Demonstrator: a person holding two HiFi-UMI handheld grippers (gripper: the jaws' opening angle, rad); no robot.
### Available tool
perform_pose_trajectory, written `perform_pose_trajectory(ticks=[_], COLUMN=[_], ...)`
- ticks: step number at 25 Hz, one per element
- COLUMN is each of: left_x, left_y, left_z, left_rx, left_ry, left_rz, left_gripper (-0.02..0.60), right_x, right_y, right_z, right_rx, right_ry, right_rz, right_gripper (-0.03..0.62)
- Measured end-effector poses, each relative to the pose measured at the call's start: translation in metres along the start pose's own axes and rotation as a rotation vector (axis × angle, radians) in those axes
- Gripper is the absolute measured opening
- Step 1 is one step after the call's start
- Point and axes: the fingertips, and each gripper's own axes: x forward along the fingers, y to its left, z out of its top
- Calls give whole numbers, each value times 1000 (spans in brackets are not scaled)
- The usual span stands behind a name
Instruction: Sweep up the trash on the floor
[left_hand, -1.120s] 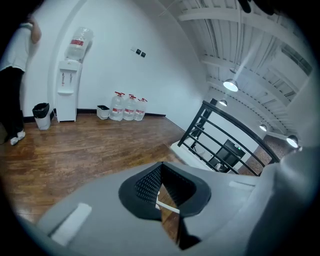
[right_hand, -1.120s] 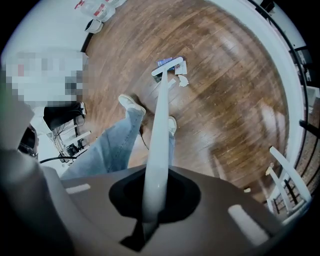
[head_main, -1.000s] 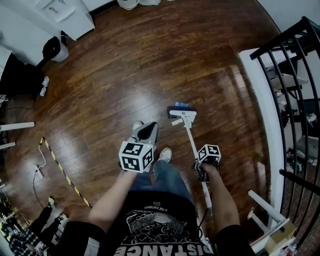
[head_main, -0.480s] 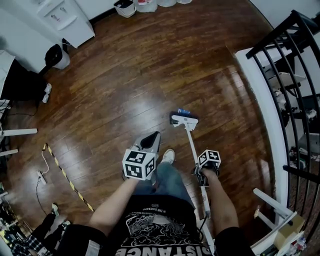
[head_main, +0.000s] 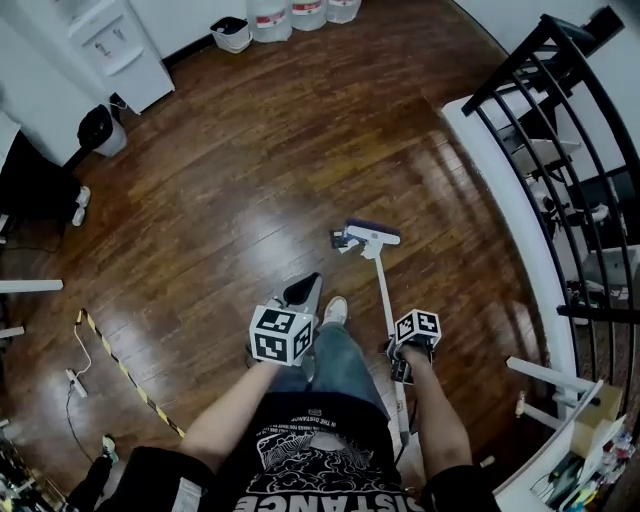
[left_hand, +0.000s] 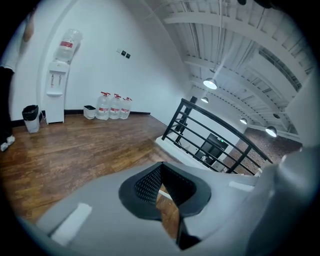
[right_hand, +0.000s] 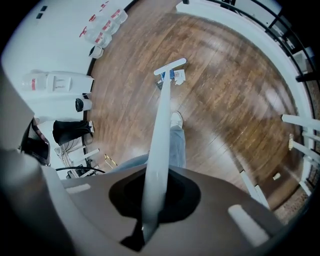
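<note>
Pinching the broom (right_hand: 161, 125) in the right hand-held gripper (right_hand: 154, 197), left hand-held gripper (left_hand: 161, 192) pressed together, empty. Not done yet: must sweep up trash (right_hand: 178, 76) far ahead.

broom (head_main: 383, 290) ahead of shoe (head_main: 334, 311) | trash (head_main: 340, 240) just left of its head | railing (head_main: 560, 120) right | bottles (head_main: 308, 12) far back

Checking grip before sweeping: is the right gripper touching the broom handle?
Touching: in the right gripper view the right gripper has its jaws closed on the white broom handle, no gap.

White broom (head_main: 372, 233); blue-white trash (right_hand: 176, 76); dark brown plank floor (head_main: 230, 160); black railing (head_main: 507, 58); black-yellow striped tape (head_main: 120, 355).
</note>
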Motion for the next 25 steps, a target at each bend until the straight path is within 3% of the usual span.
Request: perform_pose_trajectory(ticks=[12,25], left_x=[-62,-122], left_y=[-43,-150], left_z=[-49,-104], left_rx=[17,117], left_ry=[16,-26], left_rz=[-62,-88], left_gripper=[5,5], right_x=[-13,-71], right_y=[10,-18], right_z=[-98,-181], right_rx=[-13,-197], right_ry=[-159,-430], right_rz=[33,71], right_gripper=[0,0])
